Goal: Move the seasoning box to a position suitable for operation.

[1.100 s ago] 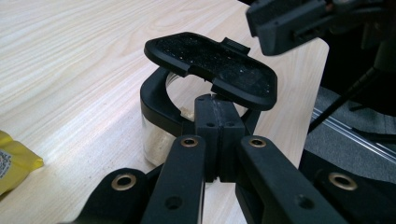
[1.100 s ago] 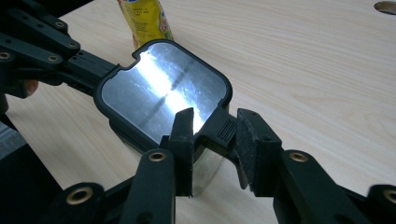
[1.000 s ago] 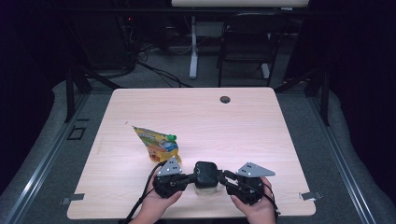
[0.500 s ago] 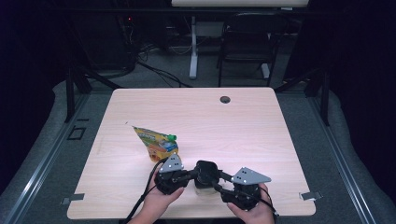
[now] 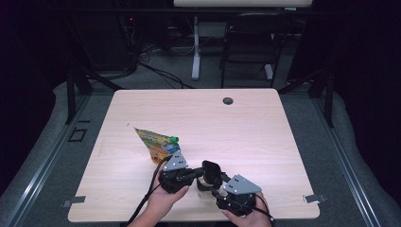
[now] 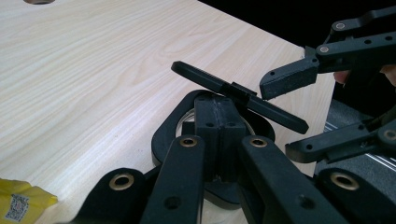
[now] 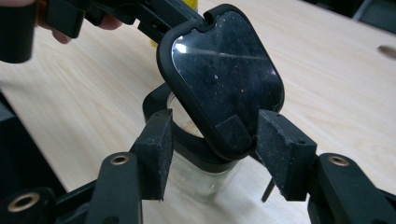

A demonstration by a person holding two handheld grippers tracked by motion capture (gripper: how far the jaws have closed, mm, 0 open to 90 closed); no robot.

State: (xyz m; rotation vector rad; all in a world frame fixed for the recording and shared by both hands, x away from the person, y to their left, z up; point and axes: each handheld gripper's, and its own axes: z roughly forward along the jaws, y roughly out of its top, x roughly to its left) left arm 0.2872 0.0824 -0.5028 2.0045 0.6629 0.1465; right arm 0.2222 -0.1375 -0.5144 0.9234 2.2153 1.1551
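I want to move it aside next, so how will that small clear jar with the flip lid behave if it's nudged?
The jar looks narrow, with clear, smooth walls, so it may slide on the table or tip. Its open black lid stands tilted above the rim, probably making it top-heavy. It seems nearly empty, so likely light.

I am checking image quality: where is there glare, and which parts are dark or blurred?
Right gripper view: a bright streak of glare crosses the glossy black lid; the table's far end is soft. High view: the table is evenly lit, the surroundings nearly black. Left gripper view: the nearest jaw parts are slightly blurred.
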